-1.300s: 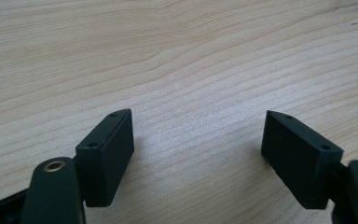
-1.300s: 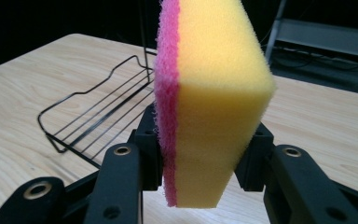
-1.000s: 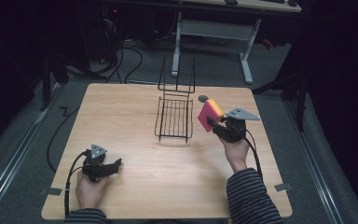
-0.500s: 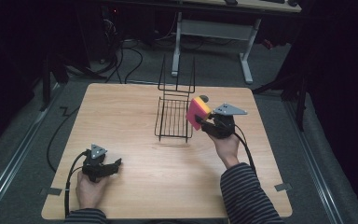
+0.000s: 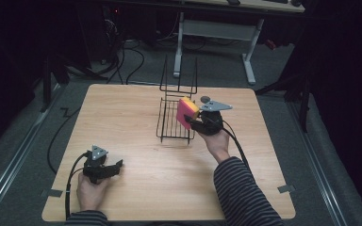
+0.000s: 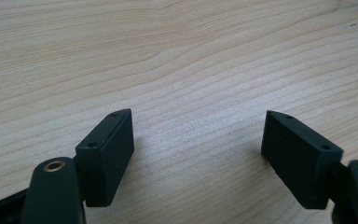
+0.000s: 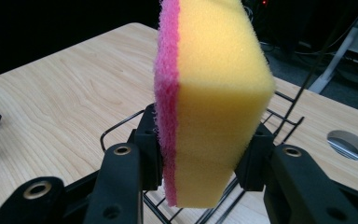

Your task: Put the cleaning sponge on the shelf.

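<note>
We hold the sponge upright, pinched across its thickness in the closed right claw, over the wire rack so it can drop in edgewise, while the left claw rests open and empty on the counter.

- The sponge is a thick block, yellow foam with a pink scouring layer on one face, standing on edge, clamped at its lower part, above the near right edge of the black wire rack.
- The rack lies on the table's far middle, its tall back upright.
</note>
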